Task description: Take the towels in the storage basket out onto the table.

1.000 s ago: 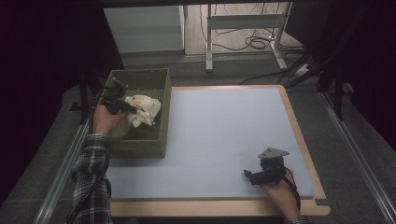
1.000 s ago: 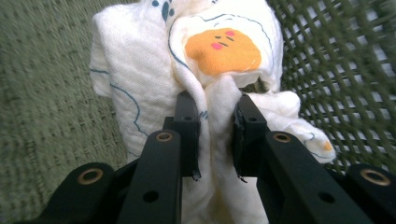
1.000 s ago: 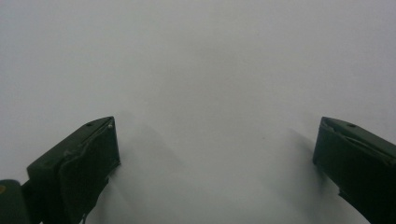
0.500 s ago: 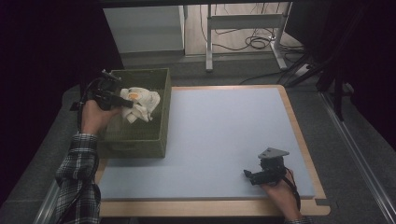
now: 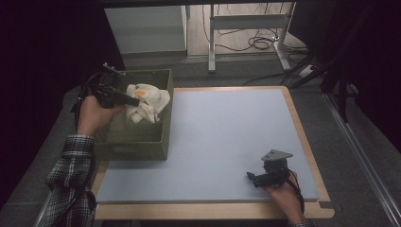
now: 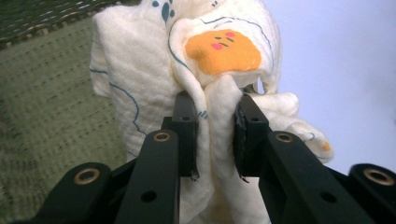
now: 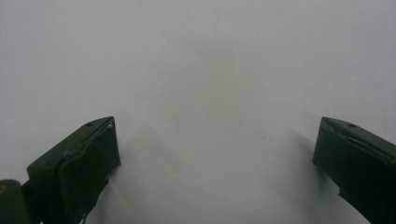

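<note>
The left gripper (image 6: 214,116) is clamped on a crumpled white muslin cloth printed with an orange blob face (image 6: 205,74), a thick fold of fabric pinched between its 2 black jaws. In the high view the cloth (image 5: 146,101) hangs above the far end of the olive-green woven rectangular basket (image 5: 137,142), which stands at the left edge of the pale blue mat (image 5: 222,137) on the wood-rimmed counter (image 5: 302,137). The right gripper (image 5: 250,177) rests on the mat's near right corner, jaws wide apart with nothing between them.

likely a lab, floor cables (image 5: 257,43), desk frame (image 5: 246,23)
</note>
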Tool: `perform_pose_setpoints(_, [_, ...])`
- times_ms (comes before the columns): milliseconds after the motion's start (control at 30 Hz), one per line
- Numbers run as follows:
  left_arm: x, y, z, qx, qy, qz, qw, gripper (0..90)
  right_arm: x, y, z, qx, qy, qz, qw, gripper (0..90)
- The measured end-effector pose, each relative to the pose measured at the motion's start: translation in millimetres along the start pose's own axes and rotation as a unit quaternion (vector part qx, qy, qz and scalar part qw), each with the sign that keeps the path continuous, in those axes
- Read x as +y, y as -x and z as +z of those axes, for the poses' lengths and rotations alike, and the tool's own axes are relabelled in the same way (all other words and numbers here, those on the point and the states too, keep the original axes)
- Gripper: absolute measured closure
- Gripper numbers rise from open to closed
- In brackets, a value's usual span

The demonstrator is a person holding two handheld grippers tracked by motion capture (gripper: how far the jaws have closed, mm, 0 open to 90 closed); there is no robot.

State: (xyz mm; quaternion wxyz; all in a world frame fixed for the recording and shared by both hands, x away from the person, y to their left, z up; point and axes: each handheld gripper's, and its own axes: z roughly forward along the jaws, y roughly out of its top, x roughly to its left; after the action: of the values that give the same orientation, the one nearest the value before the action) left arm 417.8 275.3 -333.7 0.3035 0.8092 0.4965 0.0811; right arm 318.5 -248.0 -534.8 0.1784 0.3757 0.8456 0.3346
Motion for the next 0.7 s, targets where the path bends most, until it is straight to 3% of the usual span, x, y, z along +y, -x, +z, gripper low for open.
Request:
perform_pose_setpoints(200, [11.7,19.0,8.6,-0.016,-0.003,0.017,0.9997,73.8,0.0,0.0,0.0,0.000,0.000,0.000,1.0000,0.5])
perform_pose_setpoints(700, [39.4,65.6,24.6,-0.030,-0.017,0.062,0.9975,73.5,0.0,0.1,-0.1,0.001,0.000,0.000,1.0000,0.5])
